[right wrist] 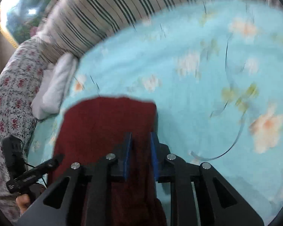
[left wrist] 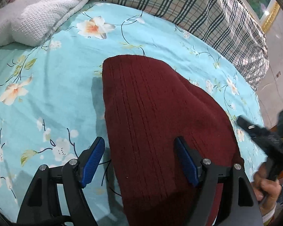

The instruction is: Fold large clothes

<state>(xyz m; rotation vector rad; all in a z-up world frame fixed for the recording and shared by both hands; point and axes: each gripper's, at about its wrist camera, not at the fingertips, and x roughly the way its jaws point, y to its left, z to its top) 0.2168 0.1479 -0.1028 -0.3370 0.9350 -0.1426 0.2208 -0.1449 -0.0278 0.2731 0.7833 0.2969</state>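
A dark red knitted sweater (left wrist: 160, 116) lies folded in a long strip on the turquoise flowered bed sheet (left wrist: 56, 86). My left gripper (left wrist: 139, 141) is open wide just above it. Its left pad is over the sheet, its right pad is over the knit, and the sweater's left edge runs between them. The right wrist view is blurred. My right gripper (right wrist: 140, 133) hovers over the sweater (right wrist: 107, 124) near its right edge, jaws a narrow gap apart, red cloth showing behind the gap and no visible pinch. From the left wrist view, the right gripper (left wrist: 244, 123) is bare-tipped beside the sweater.
A folded white waffle blanket (left wrist: 47, 13) lies at the far left. A plaid quilt (left wrist: 207, 13) runs along the back of the bed. A flowered cover (right wrist: 11, 98) lies beyond the blanket. The bed's edge and the floor (left wrist: 277, 75) are at the right. A hand (left wrist: 268, 186) holds the right gripper.
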